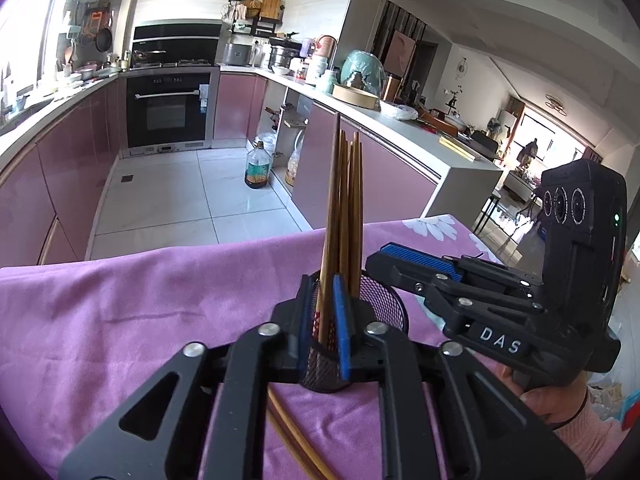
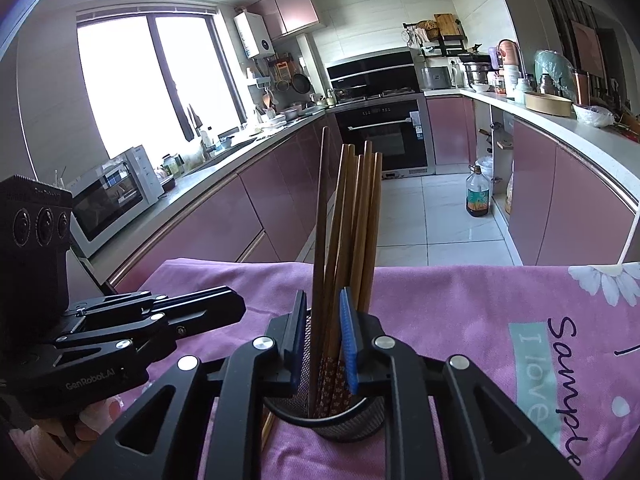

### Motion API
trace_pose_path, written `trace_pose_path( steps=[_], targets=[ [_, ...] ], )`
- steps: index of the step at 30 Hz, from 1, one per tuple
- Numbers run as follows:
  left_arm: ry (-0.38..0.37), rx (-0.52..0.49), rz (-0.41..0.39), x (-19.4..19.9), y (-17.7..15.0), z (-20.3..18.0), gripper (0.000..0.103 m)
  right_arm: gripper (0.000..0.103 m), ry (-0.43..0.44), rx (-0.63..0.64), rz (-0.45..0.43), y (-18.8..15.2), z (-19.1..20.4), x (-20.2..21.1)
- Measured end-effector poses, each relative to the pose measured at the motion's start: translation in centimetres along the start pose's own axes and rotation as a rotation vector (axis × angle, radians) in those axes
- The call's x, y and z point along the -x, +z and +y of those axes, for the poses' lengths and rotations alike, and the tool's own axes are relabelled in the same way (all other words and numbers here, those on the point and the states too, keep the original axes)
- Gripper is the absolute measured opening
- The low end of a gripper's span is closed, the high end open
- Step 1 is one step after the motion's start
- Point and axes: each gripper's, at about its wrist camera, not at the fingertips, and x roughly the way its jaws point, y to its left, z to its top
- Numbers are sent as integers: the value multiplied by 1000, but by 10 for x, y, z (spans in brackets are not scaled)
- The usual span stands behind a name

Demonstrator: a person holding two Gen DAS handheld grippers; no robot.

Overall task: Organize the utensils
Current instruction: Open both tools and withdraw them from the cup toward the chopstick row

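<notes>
On the purple cloth [image 1: 120, 312] we see a black mesh cup [image 1: 384, 300] standing upright with a bundle of wooden chopsticks [image 1: 344, 208] in it, tips up, and two more chopsticks [image 1: 288, 432] lying flat just beside it. Our left gripper [image 1: 322, 312] sits at the cup's near rim, jaws narrow, one stick loose in the gap. Our right gripper [image 2: 324, 328] is narrow too, and from the left wrist its tips lie just beside the bundle, gripping nothing.
</notes>
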Motion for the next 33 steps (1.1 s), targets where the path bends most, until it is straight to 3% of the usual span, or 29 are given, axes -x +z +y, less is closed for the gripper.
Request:
trace_pose_path(
  steps=[3,5,13,22,33],
  targets=[
    [30,-12,-25,8,-8,-3,25,20,16,6,-5,-4,4,6],
    [57,-20,-42,15,-14,-5,39,25,5,26,-14,-6,7,11],
    [159,-49,-69,34,-39,-9,58,37,41,117,1,-31,26,32],
    [223,-23,-48,49,-70,3,65,37,94,135,150,-76,45,13],
    [252,37,37,51,-118,30,65,37,90,158,283,-114,65,-8]
  ],
)
